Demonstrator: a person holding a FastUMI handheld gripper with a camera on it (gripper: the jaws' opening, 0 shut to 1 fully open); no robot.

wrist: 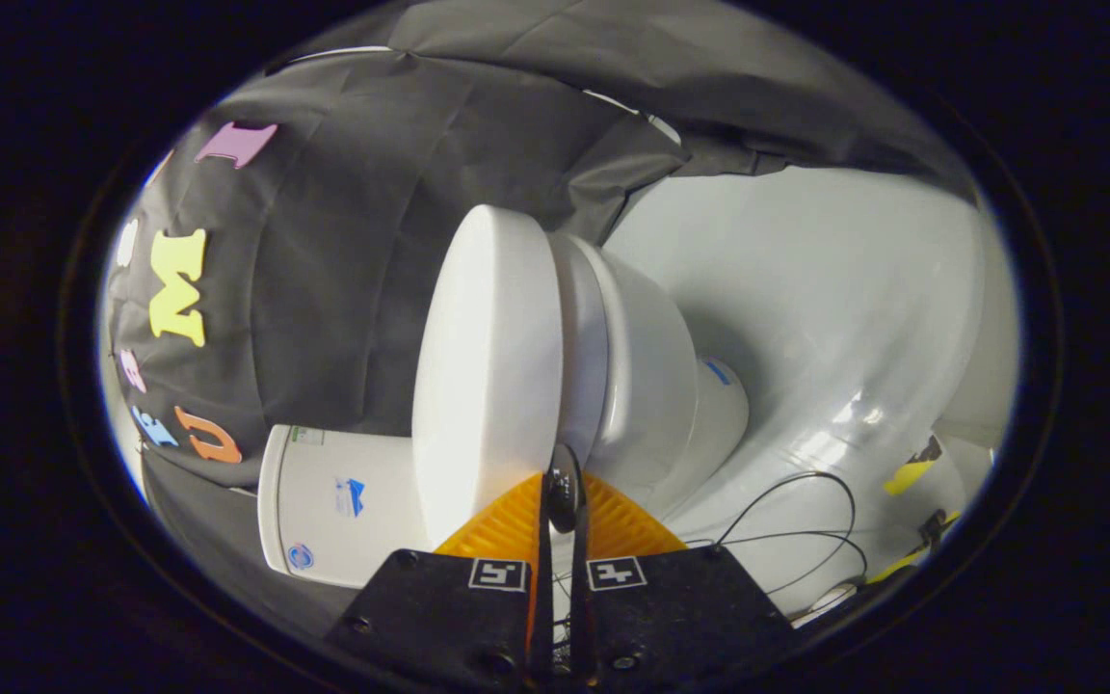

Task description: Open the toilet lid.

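Already the tongs [563, 496] are up against the toilet, their two fingers drawn together with hardly a slit between them and grasping nothing, tips at the seam where the lid [488, 376] meets the bowl [647, 376]. The view is rolled, so the closed lid appears on edge to the left, the bowl to its right, and the tank [333, 506] on the near left. The step in hand looks like seeking purchase at the lid's front rim. Next, the tips probably need to wedge under that rim and swing the lid toward the tank.
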